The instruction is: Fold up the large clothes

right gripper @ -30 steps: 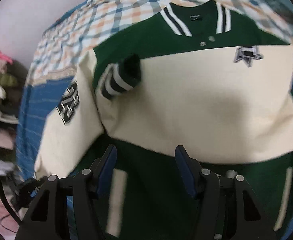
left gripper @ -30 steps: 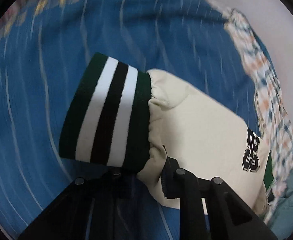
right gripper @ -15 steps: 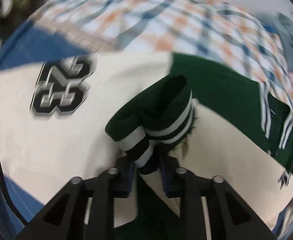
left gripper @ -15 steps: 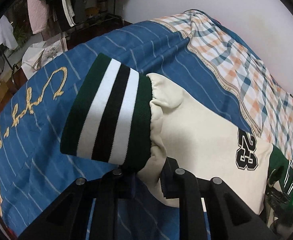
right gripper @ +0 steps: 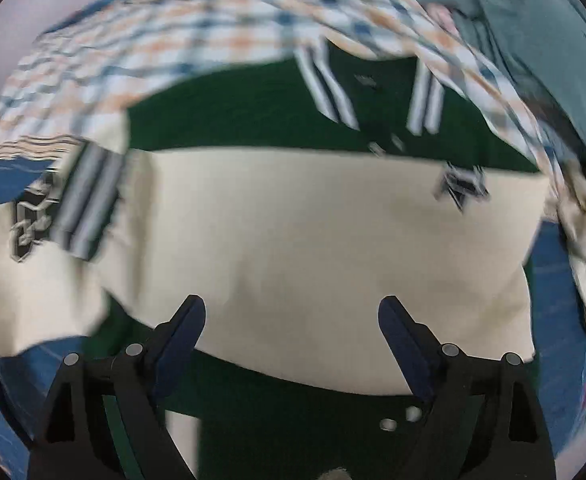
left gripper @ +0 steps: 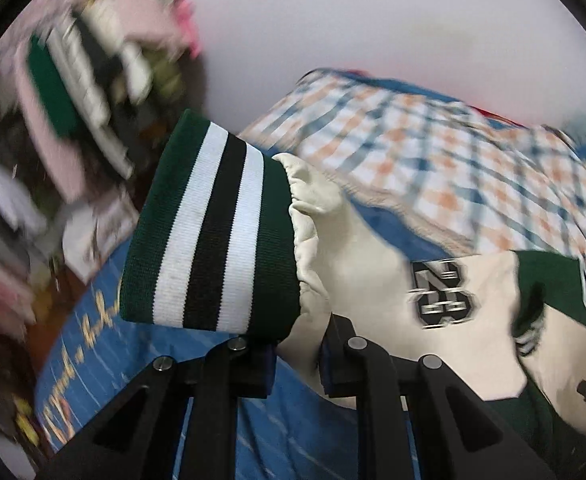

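Note:
A green and cream varsity jacket (right gripper: 313, 232) lies on the bed, with its striped collar (right gripper: 373, 80) at the far side. My left gripper (left gripper: 297, 344) is shut on the cream sleeve (left gripper: 373, 280), just behind its green, white and black cuff (left gripper: 213, 236), and holds it lifted above the bed. A "23" patch (left gripper: 441, 296) shows further down that sleeve. My right gripper (right gripper: 293, 320) hangs over the cream body panel, its jaws opening wide with nothing between them. The other striped cuff (right gripper: 89, 200) lies on the jacket at the left.
A blue striped bedspread (left gripper: 293, 432) covers the bed, and a plaid sheet (right gripper: 173, 48) lies beyond the collar. Teal cloth (right gripper: 533, 40) is bunched at the far right. Hanging clothes (left gripper: 73, 80) crowd the left side, beside a white wall.
My left gripper rose and rolled with the sleeve, so wall and hanging clothes came into view. My right gripper, shut on the other cuff half a second ago, let go and now stands wide.

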